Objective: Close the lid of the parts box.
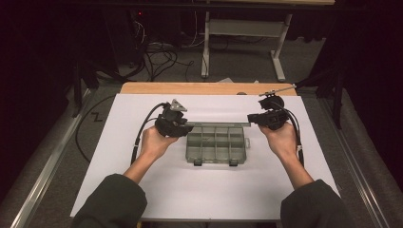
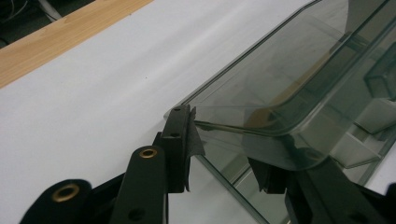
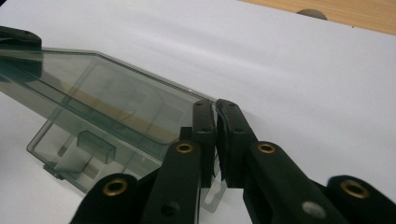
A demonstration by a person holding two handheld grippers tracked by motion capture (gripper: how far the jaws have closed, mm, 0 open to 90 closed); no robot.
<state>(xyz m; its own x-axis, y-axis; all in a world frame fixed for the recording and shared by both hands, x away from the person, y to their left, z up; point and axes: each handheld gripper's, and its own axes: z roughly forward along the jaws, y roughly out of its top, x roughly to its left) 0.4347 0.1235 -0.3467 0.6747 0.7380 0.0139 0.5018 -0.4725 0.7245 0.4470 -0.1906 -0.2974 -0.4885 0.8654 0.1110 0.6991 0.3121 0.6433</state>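
Note:
A smoky clear plastic compartment box (image 1: 191,142) sits mid-table on the white sheet, and its dividers look empty. Its hinged lid (image 1: 218,124) stands raised along the box's far edge. My left gripper (image 1: 187,125) holds the lid's left corner. In the left gripper view its jaws (image 2: 224,149) bracket the lid (image 2: 280,70) at the rim corner. My right gripper (image 1: 251,118) holds the lid's right corner. In the right gripper view the gripper (image 3: 215,112) is shut tight on the lid (image 3: 116,98) edge, with the box base (image 3: 70,154) below.
A white sheet (image 1: 204,190) covers the table, and a wooden strip (image 1: 204,88) is bare at the back. Two latches (image 1: 197,163) hang at the box's near edge. Cables (image 1: 159,57) and a table frame (image 1: 278,52) stand on the floor beyond.

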